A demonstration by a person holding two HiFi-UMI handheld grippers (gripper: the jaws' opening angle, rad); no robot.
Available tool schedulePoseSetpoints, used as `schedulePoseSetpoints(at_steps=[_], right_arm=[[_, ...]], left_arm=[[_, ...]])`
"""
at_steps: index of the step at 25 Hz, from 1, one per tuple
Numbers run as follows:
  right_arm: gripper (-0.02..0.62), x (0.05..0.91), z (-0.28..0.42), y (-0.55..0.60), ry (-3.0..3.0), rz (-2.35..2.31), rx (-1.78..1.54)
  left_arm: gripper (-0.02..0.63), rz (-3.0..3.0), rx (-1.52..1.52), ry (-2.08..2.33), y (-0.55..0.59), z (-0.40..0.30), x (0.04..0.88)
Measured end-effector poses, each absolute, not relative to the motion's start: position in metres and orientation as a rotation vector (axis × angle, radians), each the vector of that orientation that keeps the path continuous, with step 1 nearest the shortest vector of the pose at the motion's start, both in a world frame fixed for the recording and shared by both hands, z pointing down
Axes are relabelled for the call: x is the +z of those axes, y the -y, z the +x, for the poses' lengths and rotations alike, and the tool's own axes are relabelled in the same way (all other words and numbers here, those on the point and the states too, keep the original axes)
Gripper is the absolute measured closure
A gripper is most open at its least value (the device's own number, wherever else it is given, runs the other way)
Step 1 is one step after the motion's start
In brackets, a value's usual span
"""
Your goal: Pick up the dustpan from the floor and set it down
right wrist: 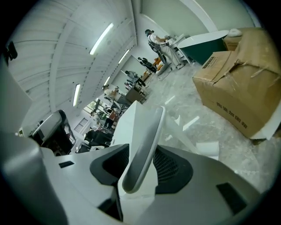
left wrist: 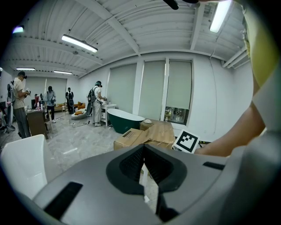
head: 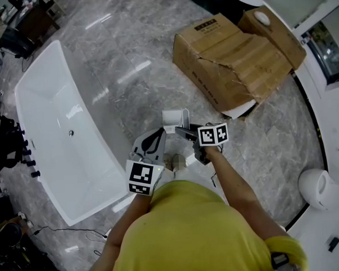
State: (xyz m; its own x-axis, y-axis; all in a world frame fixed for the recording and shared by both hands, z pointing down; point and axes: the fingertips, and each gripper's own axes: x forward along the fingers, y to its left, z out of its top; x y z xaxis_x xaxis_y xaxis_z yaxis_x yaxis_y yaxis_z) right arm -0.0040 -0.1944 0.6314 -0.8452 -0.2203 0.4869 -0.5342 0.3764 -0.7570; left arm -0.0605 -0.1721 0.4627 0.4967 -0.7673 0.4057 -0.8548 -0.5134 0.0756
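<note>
The white dustpan (head: 175, 119) hangs just above the grey marble floor, in front of the person's feet. My right gripper (head: 184, 133) is shut on its handle. In the right gripper view the curved white handle (right wrist: 147, 136) stands upright between the dark pads, which press on it from both sides, and my right gripper (right wrist: 139, 165) points down at the floor. My left gripper (head: 157, 133) is to the left of the dustpan and apart from it. In the left gripper view my left gripper (left wrist: 143, 154) is shut, with nothing between its pads.
A long white bathtub (head: 50, 136) stands on the left. Crushed cardboard boxes (head: 233, 63) lie ahead on the right. A white rounded fixture (head: 318, 188) sits by the curved dark floor edge at right. Several people stand near a dark green tub (left wrist: 125, 121) far off.
</note>
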Motion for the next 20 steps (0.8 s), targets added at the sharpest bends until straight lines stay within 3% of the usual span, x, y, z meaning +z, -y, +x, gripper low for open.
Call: schedulePoseSetpoints(at_steps=[5,9,14,20], right_arm=[[0.353,0.626,0.014,0.196,2.252,0.831,1.425],[0.352,0.603,0.038,0.206,2.277,1.040,1.265],[0.556,0.537,0.065,0.225,2.388,1.300,0.866],[0.584,0.437,0.080,0.237,2.526,1.501,0.472]], left_arm=[[0.604,2.496,0.465,1.358,0.171,-0.054,0.460],[0.604,2.512,0.454,1.355,0.171,-0.052,0.457],[0.604,2.539,0.443,1.381,0.174,-0.049,0.449],[0.604,2.611,0.403,1.461,0.189,-0.045,0.414]])
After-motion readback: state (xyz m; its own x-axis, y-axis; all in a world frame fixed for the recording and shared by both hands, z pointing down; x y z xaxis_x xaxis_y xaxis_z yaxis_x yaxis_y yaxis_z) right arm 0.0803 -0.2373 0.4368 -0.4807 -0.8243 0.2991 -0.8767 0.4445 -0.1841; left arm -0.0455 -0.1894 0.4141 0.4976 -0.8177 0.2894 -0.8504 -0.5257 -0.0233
